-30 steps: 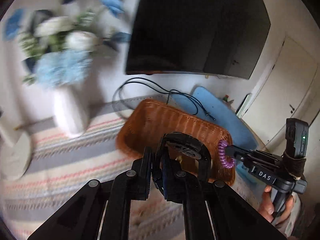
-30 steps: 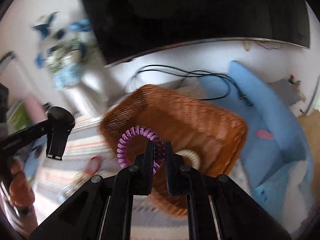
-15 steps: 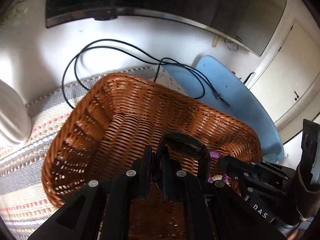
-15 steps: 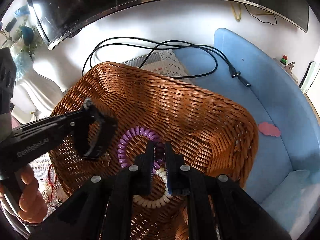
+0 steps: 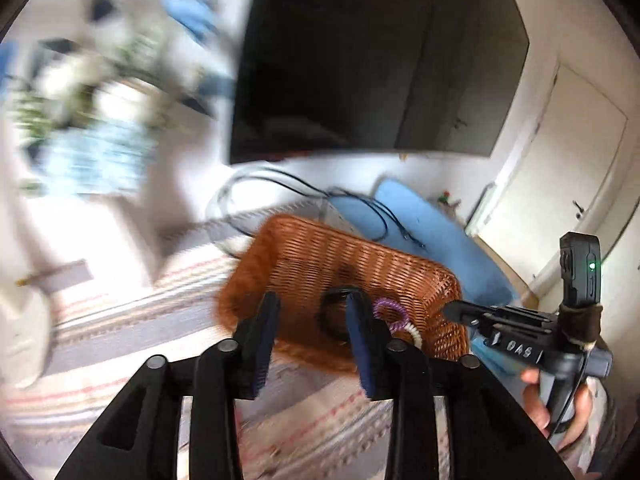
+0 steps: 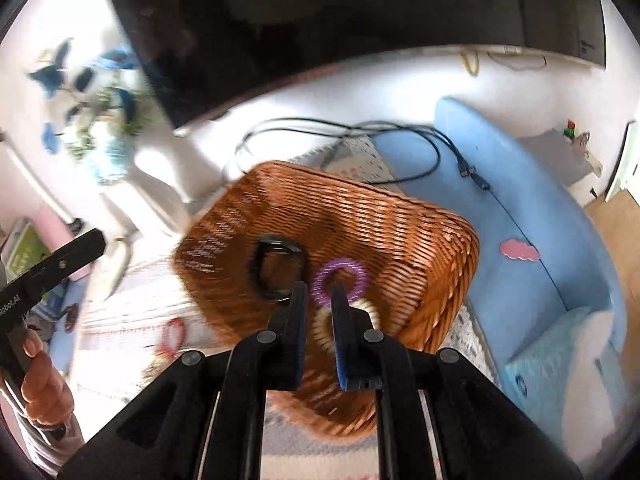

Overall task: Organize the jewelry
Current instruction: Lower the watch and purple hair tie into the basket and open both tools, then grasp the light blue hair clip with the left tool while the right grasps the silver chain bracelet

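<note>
— Three pieces lie in the wicker basket: black watch, purple coil bracelet, bead bracelet. Jaws?

— Left gripper opening, empty; right gripper narrow, empty too. Lift clear before fetching more. Watch lies flat, long axis running away from the right camera.

rough woven wicker basket, glossy purple plastic coil

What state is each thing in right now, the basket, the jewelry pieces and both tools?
Wicker basket: upright, holding three pieces.
Black band: lying in the basket, released.
Purple coil ring: lying in the basket, released.
Cream bead bracelet: lying in the basket beside the coil.
Left tool: jaws opening, nothing between them.
Right tool: jaws opening slightly, gripping nothing.
</note>
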{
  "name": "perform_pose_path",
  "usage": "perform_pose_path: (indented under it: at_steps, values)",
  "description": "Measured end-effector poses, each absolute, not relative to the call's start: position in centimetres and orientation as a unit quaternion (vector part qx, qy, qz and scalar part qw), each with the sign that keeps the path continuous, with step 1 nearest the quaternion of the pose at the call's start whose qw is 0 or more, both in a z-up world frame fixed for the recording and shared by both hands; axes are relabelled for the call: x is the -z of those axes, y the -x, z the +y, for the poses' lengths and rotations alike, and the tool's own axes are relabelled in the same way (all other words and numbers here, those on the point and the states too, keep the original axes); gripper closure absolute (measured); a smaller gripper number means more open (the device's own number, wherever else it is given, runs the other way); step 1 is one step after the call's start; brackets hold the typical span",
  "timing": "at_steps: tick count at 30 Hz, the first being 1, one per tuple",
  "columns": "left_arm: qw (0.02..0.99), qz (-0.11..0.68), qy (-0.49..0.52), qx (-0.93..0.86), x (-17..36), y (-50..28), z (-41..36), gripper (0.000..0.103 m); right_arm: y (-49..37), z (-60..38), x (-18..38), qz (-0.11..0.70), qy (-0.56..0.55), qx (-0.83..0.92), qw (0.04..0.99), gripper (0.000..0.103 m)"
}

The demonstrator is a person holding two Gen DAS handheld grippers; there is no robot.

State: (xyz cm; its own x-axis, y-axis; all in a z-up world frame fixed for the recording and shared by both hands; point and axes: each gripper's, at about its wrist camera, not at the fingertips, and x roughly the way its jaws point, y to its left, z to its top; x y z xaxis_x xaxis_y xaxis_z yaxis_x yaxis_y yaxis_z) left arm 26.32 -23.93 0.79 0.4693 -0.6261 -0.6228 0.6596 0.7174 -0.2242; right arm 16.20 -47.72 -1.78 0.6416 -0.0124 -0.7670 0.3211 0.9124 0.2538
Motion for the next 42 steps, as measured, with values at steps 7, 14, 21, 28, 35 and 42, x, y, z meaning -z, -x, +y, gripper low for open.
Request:
perform_pose_path:
  at_steps: [7,14,21,28,35,42]
  values:
    - [0.894,0.300,0.005,0.333,-4.3,-22.3,-12.7,0.061,-13.9,-40.5,-3.3,0.380,-0.145,0.045,0.913,0.089]
    - [0.899,0.318,0.017,0.301,-0.7,-19.4,-5.4,0.061,-13.4,-33.3,-3.7,0.388,-0.096,-0.017,0.917,0.089]
    - [0.886,0.386,0.009,0.258,8.3,-17.3,-4.2,0.061,-15.9,-29.1,0.3,0.441,-0.070,-0.047,0.894,0.089]
    - [0.883,0.392,-0.068,0.250,11.9,-16.3,-9.6,0.050,-20.5,-30.3,6.2,0.511,-0.098,-0.045,0.853,0.089]
    - [0.876,0.413,-0.130,0.213,14.3,-17.4,-13.2,0.048,-23.2,-31.5,11.4,0.549,-0.067,-0.028,0.832,0.089]
    - [0.876,0.436,-0.123,0.168,15.1,-18.2,-10.2,0.047,-24.5,-31.5,12.9,0.548,-0.025,-0.045,0.835,0.089]
